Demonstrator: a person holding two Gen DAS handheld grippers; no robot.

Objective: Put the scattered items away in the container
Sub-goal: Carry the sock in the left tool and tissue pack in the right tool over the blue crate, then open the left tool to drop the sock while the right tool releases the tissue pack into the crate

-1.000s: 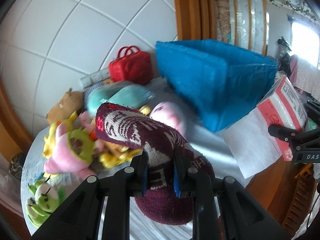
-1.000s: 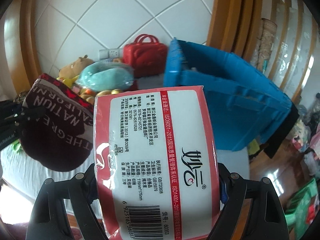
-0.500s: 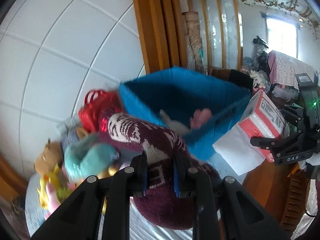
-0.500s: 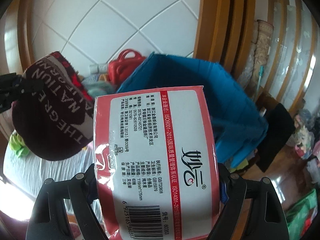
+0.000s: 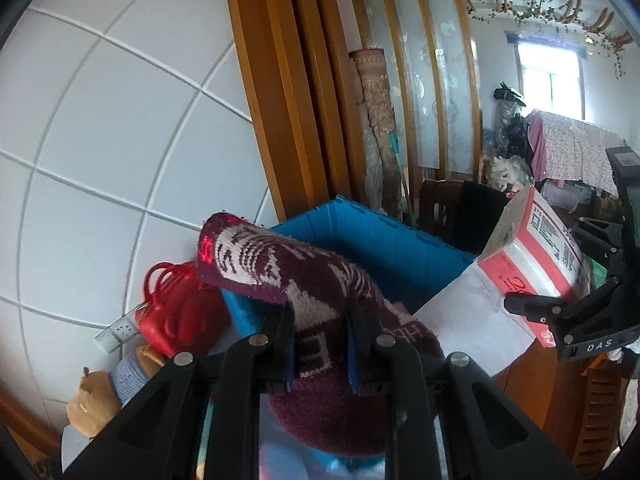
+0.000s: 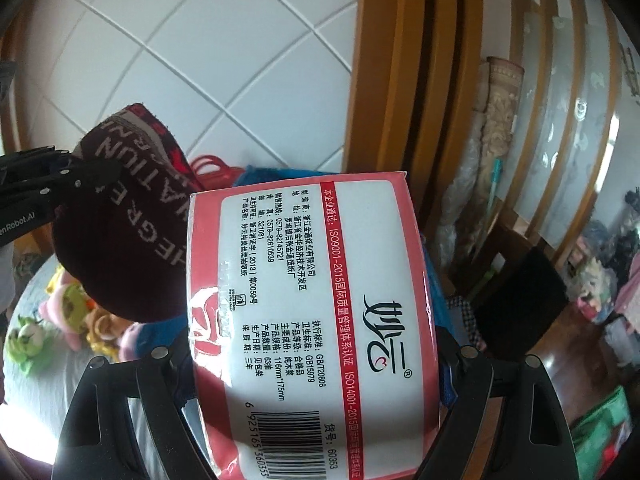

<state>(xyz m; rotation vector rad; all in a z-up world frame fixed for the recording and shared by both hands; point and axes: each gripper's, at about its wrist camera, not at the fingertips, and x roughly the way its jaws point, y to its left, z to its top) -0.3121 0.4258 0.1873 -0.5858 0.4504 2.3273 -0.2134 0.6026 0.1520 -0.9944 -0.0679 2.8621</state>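
Left gripper [image 5: 321, 340] clenching on hat [image 5: 304, 280]: fingers [image 5: 289, 344] pinching knit fold, hat hanging over near rim of bin [image 5: 376, 236]. Right gripper [image 6: 312, 364] gripping tissue pack [image 6: 308, 300] between fingers, pack hovering beside bin.

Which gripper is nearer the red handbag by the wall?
Left. The left gripper, clamping the knit hat, is just beside the red handbag; the right gripper, holding the tissue pack, is across the blue bin.
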